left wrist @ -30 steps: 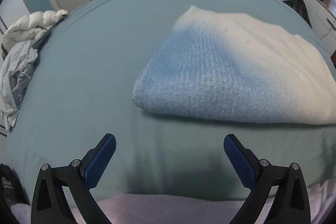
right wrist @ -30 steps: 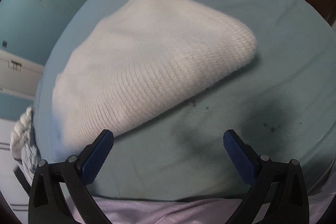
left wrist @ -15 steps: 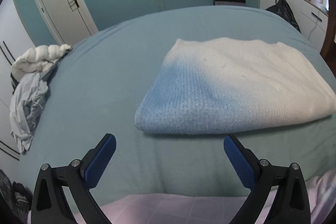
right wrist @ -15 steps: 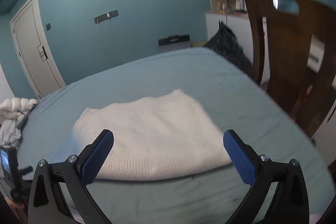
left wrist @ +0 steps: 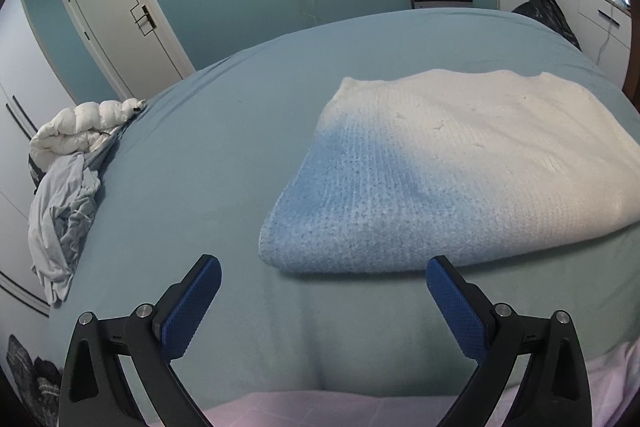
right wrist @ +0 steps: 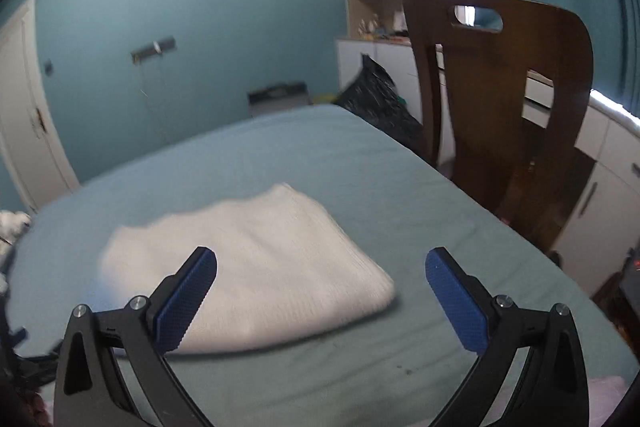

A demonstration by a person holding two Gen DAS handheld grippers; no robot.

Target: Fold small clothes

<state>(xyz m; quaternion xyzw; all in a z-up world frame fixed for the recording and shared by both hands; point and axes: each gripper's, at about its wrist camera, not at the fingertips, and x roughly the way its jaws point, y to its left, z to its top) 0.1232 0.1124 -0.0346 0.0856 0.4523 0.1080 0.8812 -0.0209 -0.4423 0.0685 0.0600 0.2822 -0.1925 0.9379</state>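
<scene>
On the bed [left wrist: 208, 155], toward its right half, lies the folded sweater [left wrist: 448, 171], flat on the sheet. Left gripper [left wrist: 322, 301]: jaws spread wide, nothing held. The sweater's near folded edge sits just beyond the fingertips, ahead and slightly right of the gap; no contact. Right gripper [right wrist: 320, 293]: jaws likewise spread wide, holding nothing. In its view the sweater [right wrist: 256, 267] lies ahead and left, its near-left part hidden behind the left finger [right wrist: 182, 301]; whether they touch cannot be told.

Finger pads: blue, finely dimpled, flat rectangular faces on black arms with silver rivets. Sweater: chunky knit with visible ribbed rows, thick, soft rounded fold edges. Shape roughly rectangular, several layers deep. Colour white, grading to light blue at the near-left corner in the left view. Small pulled threads on the top face. Sheet: smooth teal-grey fabric, few faint creases, some dark specks near the near edge in the right view.

At the bed's left edge sits a crumpled clothes pile [left wrist: 72, 187], white and pale grey. A brown chair [right wrist: 508, 99] stands past the right edge.
</scene>
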